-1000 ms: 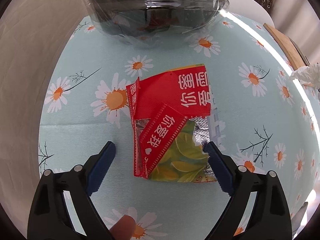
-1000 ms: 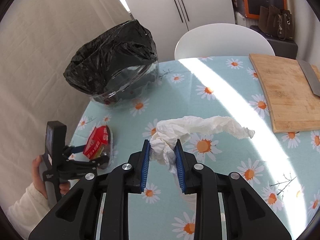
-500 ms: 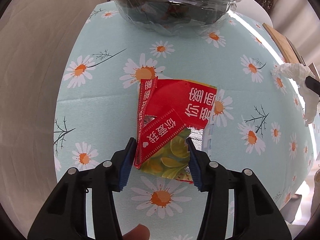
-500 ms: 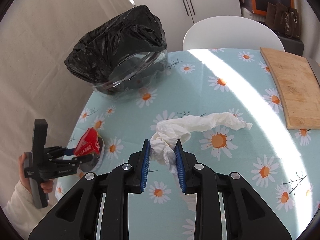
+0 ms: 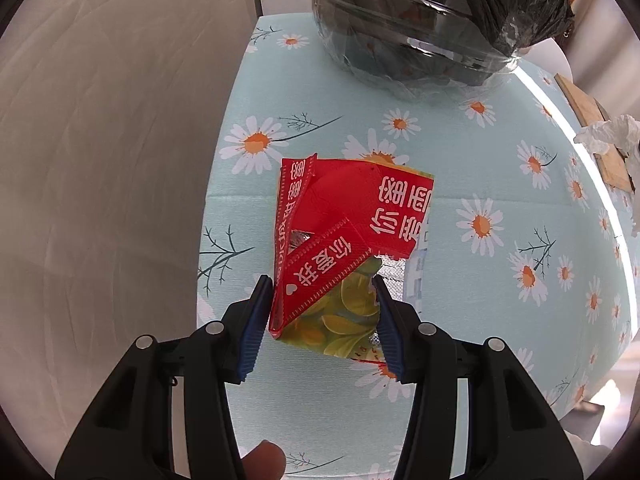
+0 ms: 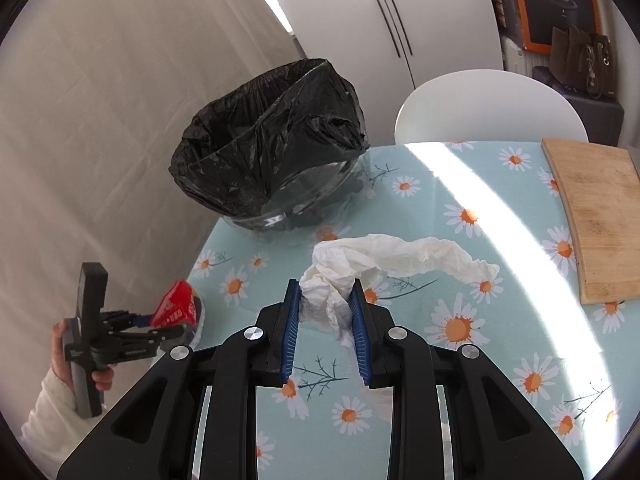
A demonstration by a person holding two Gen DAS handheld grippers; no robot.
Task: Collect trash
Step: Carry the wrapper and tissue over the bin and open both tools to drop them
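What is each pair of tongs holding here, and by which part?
Left tongs grip the red snack wrapper across its torn yellow-green end. Right tongs pinch the crumpled white tissue at its bunched end; the tail trails free.

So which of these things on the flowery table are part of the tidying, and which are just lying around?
Part of the job:
- red snack wrapper, gripped in the left tongs
- crumpled white tissue, gripped in the right tongs
- bin with black bag, where the trash likely goes

Just lying about:
- wooden cutting board
- white chair
- orange box
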